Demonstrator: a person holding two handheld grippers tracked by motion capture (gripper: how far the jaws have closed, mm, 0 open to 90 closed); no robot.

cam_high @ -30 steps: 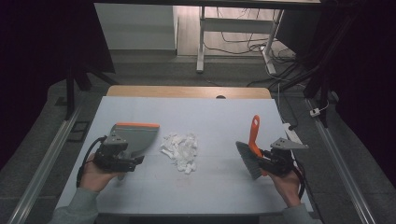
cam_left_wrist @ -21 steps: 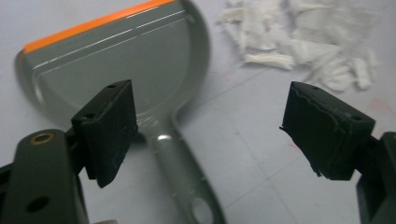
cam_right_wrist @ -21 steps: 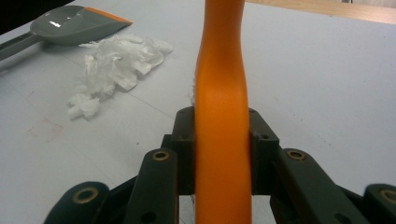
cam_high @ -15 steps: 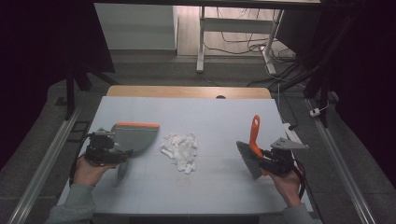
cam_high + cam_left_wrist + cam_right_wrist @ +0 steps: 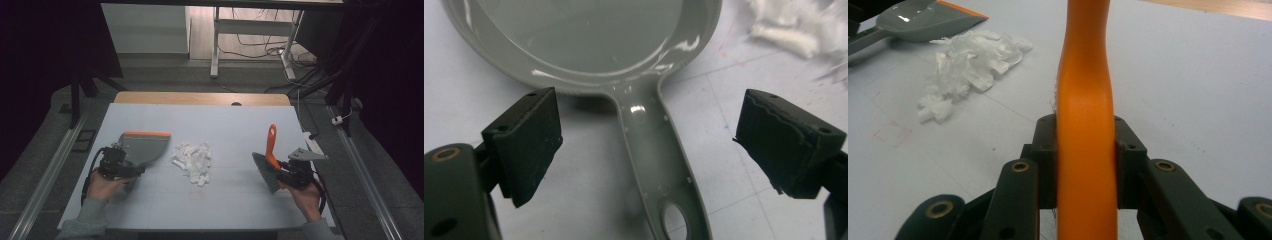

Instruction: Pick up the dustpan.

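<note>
The grey dustpan (image 5: 142, 145) lay left of the paper scraps (image 5: 193, 157), its handle between the wide-open left gripper (image 5: 649, 145), while the right gripper (image 5: 1085, 150) clamped the brush's orange handle (image 5: 1084, 100).

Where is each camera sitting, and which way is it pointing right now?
High view: above the person's side, looking forward and down on the table; both forearms enter from below.
Left gripper view: on the left hand-held gripper, looking along its open jaws, which straddle the dustpan handle.
Right gripper view: on the right hand-held gripper, its jaws clamping the orange brush handle.
Shared: all three views show the white scraps and the dustpan.
</note>
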